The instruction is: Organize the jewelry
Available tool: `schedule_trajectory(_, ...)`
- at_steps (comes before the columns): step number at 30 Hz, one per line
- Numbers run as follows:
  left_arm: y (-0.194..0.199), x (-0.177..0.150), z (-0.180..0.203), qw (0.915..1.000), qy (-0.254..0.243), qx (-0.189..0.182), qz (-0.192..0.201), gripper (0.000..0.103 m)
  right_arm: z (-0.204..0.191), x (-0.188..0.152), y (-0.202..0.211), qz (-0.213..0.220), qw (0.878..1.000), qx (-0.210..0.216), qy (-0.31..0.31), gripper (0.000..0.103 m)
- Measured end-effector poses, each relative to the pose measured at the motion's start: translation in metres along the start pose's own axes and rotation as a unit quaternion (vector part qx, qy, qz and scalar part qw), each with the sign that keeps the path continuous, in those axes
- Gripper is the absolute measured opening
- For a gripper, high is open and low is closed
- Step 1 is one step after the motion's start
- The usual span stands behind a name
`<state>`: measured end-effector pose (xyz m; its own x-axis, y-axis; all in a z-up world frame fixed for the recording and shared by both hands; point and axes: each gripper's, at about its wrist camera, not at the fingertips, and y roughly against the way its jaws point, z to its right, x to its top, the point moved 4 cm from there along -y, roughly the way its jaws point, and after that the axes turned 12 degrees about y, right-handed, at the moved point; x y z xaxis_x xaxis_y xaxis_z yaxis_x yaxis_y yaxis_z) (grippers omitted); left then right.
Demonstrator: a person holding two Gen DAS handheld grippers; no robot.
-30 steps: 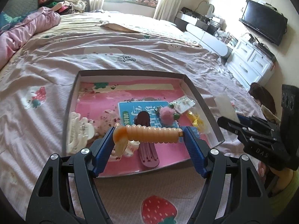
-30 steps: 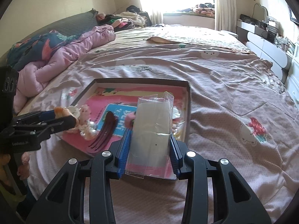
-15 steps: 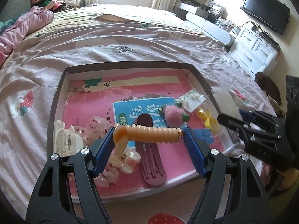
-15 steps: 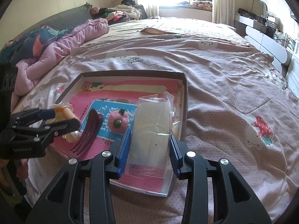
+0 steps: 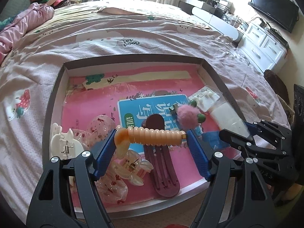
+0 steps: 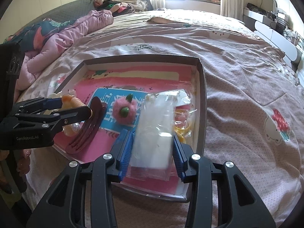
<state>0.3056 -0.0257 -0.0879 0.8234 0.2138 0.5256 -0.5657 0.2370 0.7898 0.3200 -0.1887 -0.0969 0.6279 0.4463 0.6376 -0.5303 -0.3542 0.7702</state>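
A shallow grey box point(image 5: 133, 58) with a pink lining lies on the bed. Over its near edge my left gripper point(image 5: 151, 136) is shut on an orange ribbed hair clip point(image 5: 155, 137), held crosswise between the blue pads. My right gripper point(image 6: 150, 136) hangs over the box's right side, its jaws opening. A clear plastic packet point(image 6: 157, 125) stands blurred between them, with a gap at each pad. Inside the box are a maroon hair clip point(image 5: 161, 161), a pink pom-pom point(image 5: 187, 116), a white claw clip point(image 5: 62, 144) and a clear claw clip point(image 5: 133, 167).
A packet of earrings point(image 5: 205, 98) and yellow pieces point(image 6: 183, 127) lie by the box's right wall point(image 6: 202, 98). A pink quilt point(image 6: 79, 30) is bunched at the bed's far left. White drawers point(image 5: 266, 45) and a TV point(image 5: 273, 3) stand to the right.
Both grippers have sunk and moved forward over the box. The right jaws have widened, and the clear packet now sits loose and blurred between them. The left grip is unchanged.
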Motion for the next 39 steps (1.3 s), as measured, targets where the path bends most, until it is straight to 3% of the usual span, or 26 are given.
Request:
schedule_trajectory(11, 0.012, -0.006, 0.002, 1.0, 0.0, 0.004, 0.007, 0.075, 0.002, -0.016, 0.035, 0.014, 1.0, -0.016, -0.007, 0.063)
schedule_trajectory(17, 0.033, -0.008, 0.002, 0.9997, 0.005, 0.0, 0.022, 0.082, 0.002, -0.022, 0.059, 0.03, 0.999, -0.033, -0.012, 0.08)
schedule_trajectory(22, 0.051, -0.012, 0.0, 0.9994, 0.009, 0.002, 0.034, 0.088, -0.005, -0.024, 0.074, 0.038, 0.999, -0.035, -0.01, 0.084)
schedule_trajectory(24, 0.06, -0.015, -0.001, 0.9991, 0.012, 0.004, 0.04, 0.091, -0.008, -0.024, 0.079, 0.045, 0.998, -0.039, -0.01, 0.092)
schedule_trajectory(39, 0.115, -0.044, -0.01, 0.9968, 0.025, 0.012, 0.075, 0.091, -0.04, -0.027, 0.108, 0.069, 0.997, -0.026, 0.001, 0.093)
